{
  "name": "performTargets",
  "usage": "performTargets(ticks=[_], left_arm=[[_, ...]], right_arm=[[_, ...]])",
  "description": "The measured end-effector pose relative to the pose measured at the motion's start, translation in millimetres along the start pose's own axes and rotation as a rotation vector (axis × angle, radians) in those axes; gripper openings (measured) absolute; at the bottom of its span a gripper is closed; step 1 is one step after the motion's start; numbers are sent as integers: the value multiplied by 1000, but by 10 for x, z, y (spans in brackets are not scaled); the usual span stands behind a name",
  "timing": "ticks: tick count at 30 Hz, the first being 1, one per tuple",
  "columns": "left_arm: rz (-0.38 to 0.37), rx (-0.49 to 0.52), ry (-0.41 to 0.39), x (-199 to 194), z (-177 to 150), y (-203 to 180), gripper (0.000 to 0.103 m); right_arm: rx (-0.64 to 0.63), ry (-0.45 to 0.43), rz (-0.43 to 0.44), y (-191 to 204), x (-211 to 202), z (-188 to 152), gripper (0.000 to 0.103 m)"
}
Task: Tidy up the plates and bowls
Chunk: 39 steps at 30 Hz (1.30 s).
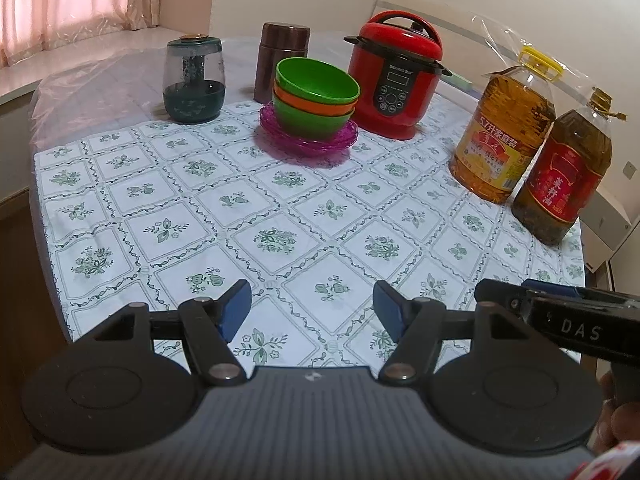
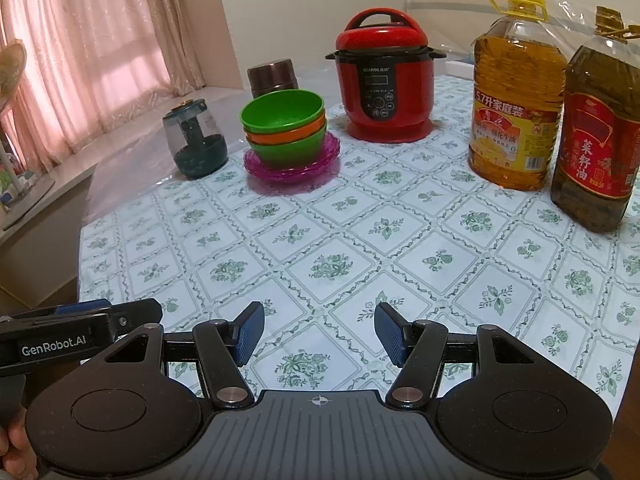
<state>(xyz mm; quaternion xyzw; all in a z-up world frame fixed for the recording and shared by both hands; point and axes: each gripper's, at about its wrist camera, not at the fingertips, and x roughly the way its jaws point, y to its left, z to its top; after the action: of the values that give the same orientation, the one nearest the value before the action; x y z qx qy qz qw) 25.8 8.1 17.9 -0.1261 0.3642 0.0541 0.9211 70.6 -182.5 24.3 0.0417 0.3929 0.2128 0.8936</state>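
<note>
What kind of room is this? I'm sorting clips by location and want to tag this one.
Most likely a home dining or kitchen table: a red electric pressure cooker, two big cooking oil bottles, stacked plastic bowls on pink plates, a floral tablecloth, and pink window curtains.

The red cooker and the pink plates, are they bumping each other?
Apart. The right wrist view shows a strip of tablecloth between the red pressure cooker and the pink plates.
</note>
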Motion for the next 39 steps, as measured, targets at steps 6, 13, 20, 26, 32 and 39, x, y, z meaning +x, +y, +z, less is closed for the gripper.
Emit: performTargets(ticks=[6, 13, 20, 26, 32, 39], left_arm=[[-1, 1, 0, 7, -6, -9, 65], [-1, 0, 5, 11, -12, -11, 65], [-3, 2, 9, 25, -27, -13, 65], [-2, 0, 12, 36, -30, -13, 65], [-2, -5, 14, 46, -62, -2, 65], [-3, -4, 14, 46, -59, 1, 66]], right_arm=[[-1, -3, -1, -3, 4, 3, 61], [1, 3, 0, -8, 11, -2, 61], [-4, -1, -2, -7, 8, -2, 61], [-5, 1, -1, -3, 11, -11, 61], [-5, 1, -1, 1, 13, -13, 61], [-4, 3, -2, 2, 19, -17, 61]])
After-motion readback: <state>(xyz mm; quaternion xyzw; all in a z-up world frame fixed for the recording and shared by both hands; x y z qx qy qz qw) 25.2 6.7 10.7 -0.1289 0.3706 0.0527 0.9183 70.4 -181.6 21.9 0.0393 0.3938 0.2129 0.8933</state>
